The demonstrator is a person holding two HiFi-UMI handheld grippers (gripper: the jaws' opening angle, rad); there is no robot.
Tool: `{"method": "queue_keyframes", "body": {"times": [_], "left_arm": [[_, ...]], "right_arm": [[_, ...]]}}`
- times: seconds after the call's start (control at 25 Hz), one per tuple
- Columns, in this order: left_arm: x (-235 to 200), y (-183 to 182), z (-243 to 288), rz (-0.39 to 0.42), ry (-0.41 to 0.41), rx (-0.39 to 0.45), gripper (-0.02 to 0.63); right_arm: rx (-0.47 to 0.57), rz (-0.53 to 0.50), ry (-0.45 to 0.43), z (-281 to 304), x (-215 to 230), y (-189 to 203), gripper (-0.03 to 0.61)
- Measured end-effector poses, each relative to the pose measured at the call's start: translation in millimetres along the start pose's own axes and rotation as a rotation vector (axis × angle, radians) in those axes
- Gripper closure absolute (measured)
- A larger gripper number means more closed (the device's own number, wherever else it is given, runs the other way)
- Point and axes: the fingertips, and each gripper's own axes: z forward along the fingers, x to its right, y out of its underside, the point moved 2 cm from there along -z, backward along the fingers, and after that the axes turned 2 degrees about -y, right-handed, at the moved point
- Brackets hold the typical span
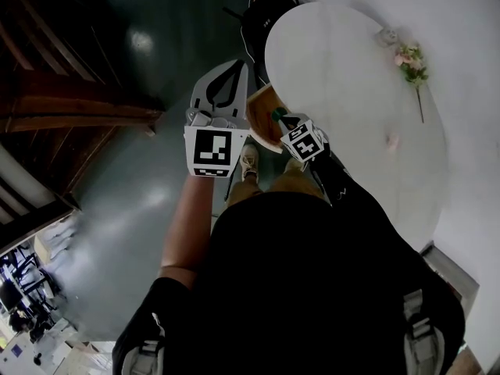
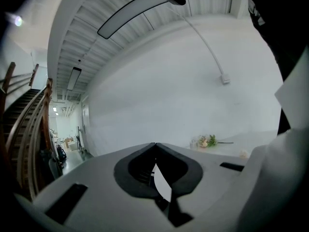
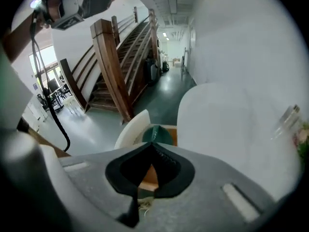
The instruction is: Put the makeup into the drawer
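The drawer [image 1: 261,119], centre of the head view, is partly hidden by the table [image 1: 344,76]. A pinkish speck [image 1: 392,141] right of centre is unidentifiable.

A round table [image 1: 351,76] is seen across the upper right of the head view. On it, flowers [image 1: 411,61] are laid near the upper right edge, and a small item [image 1: 391,141] is set lower down, well apart from them. At the table's left edge, mid-frame, a drawer [image 1: 260,123] stands open, with a small round container [image 3: 154,135] in it. The left gripper [image 1: 232,73] is held just left of the drawer, the right gripper [image 1: 284,121] at its lower right. A staircase [image 1: 70,108] is placed at the upper left.
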Motion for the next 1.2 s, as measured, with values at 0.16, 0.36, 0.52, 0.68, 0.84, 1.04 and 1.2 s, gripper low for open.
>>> {"method": "queue_keyframes", "body": {"times": [0.16,0.36,0.52,0.68,0.84,1.04,1.2], "left_arm": [[-1.7,4.9,1.2,0.0,0.002,-0.011,0.604],[-5.0,7.1,3.0,-0.012,-0.009,-0.014,0.604],[-5.6,8.2,4.9,-0.012,-0.005,-0.018,0.604],[-7.9,8.9,6.1,-0.014,-0.001,-0.02,0.604],[-7.8,9.0,9.8,-0.016,0.003,-0.017,0.604],[-8.7,8.6,14.5,-0.029,0.01,-0.009,0.604],[-16.4,-1.7,18.1,-0.05,-0.004,0.017,0.604]], "right_arm": [[-0.117,0.068,-0.017,19.4,-0.8,33.4,0.574],[-0.13,0.12,-0.018,25.0,-0.4,44.2,0.564],[-0.124,0.13,-0.032,25.9,-4.9,42.8,0.514],[-0.117,0.114,-0.042,27.1,-7.6,40.9,0.511],[-0.11,0.116,-0.037,23.9,-5.3,40.2,0.511],[0.052,0.088,-0.011,2.6,2.3,-6.6,0.511],[0.266,0.058,0.074,-39.5,24.4,-79.4,0.511]]}}
